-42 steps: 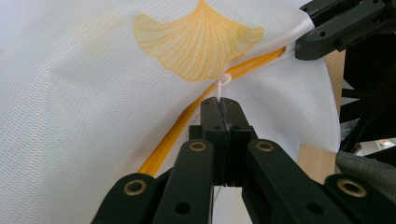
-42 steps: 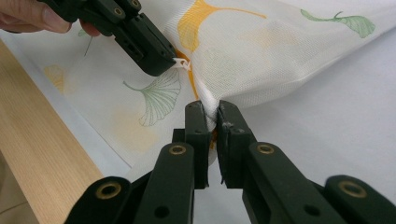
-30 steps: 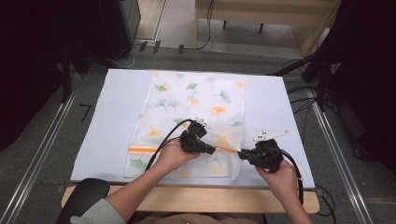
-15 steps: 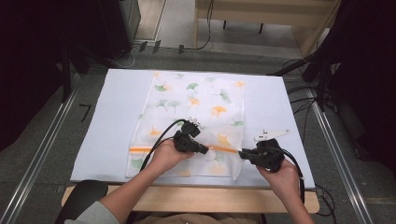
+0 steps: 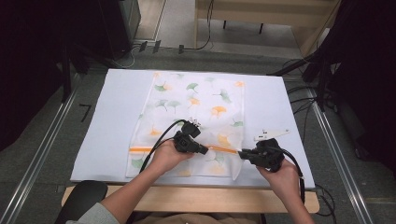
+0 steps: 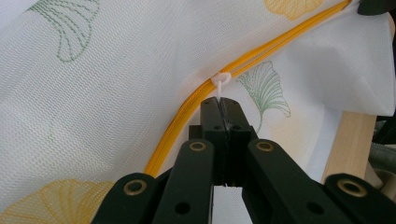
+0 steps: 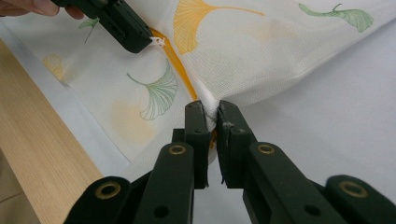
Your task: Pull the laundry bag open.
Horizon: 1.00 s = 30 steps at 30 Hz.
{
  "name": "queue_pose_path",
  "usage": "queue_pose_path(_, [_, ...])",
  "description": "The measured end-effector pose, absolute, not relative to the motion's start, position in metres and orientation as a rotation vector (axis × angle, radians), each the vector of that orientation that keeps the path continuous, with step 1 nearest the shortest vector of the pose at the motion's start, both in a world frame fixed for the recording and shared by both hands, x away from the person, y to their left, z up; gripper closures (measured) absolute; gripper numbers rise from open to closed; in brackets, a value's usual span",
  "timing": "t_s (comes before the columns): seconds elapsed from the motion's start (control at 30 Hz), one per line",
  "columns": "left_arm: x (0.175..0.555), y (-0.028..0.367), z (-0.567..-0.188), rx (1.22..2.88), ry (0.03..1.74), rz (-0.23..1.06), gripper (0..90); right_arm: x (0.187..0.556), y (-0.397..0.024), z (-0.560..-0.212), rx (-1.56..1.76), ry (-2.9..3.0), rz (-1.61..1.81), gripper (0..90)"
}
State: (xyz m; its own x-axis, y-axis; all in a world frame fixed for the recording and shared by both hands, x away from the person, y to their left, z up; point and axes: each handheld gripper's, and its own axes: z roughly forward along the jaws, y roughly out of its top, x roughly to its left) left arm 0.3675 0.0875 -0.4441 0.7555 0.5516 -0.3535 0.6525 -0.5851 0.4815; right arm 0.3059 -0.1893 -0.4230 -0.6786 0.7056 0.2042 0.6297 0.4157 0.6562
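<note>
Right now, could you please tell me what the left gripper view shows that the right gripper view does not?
Left gripper view: the left gripper, jaws shut on the white zipper pull, where two open orange tracks merge into the closed zipper.

Right gripper view: the right gripper, jaws clamped on the mesh bag's edge at the zipper's end, beside the bare white table cover.

Both: the leaf-printed mesh bag, its orange zipper and the table's wooden edge.

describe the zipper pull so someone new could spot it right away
On the white table cover lies a mesh laundry bag printed with ginkgo leaves. An orange zipper crosses its near end. The zipper pull is the tiny white tab pinched by the left gripper.
</note>
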Motion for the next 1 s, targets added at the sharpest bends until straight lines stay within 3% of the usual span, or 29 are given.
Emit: queue_pose_path(1.0, [0.37,0.129,-0.441,2.369,1.014,-0.18,90.0,0.316,-0.197,-0.426,1.22,2.589,1.084,85.4])
